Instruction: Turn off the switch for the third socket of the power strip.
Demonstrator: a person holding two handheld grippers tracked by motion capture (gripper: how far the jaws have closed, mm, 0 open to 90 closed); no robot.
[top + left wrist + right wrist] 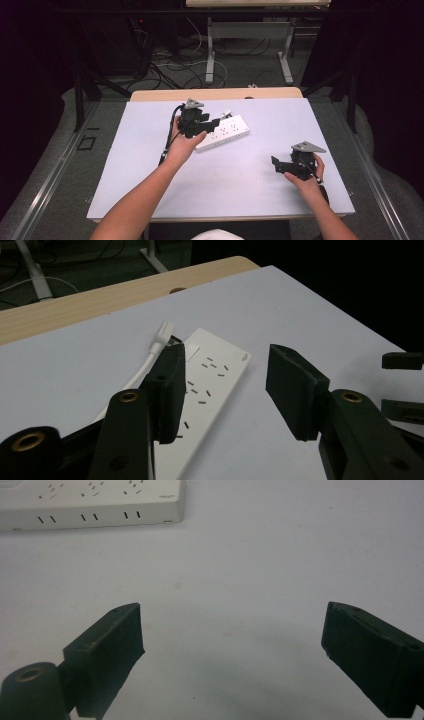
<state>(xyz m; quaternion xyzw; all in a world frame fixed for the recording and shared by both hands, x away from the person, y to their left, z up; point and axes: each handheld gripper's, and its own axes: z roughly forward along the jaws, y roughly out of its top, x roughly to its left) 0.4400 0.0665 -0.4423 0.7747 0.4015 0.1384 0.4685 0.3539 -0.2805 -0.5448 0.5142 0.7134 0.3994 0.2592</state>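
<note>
- Strip (226, 132): one white plastic power strip, long, flat and rectangular with rounded corners, lies slantwise on the desk (240, 195) toward the far middle.
- Its smooth top carries small dark slot openings in groups; the right gripper view also shows three pairs of slots along its side face.
- One white cable (150, 357) leaves the strip's far end through a tapered, ribless-looking plug collar; it is smooth and round.
- Desk: a flat pale lilac sheet, matte and plain, covers the top; a strip of light wood edge shows along the far side.
- Left gripper (212, 124): black, matte, with two blocky rectangular fingers spread apart and nothing between them. It is over the strip's near-left end; in the left gripper view one finger (167, 390) overlaps the strip's long edge and the other stands over bare desk to the side. Whether the finger touches the strip, I cannot tell.
- Brass-coloured round bushings sit at the finger joints.
- Right gripper (278, 165): same black build, one grey three-cornered plate on top, two fingers spread wide over bare desk, well apart from the strip.
- Two hands, one on each gripper; two bare forearms come in from the near edge.
</note>
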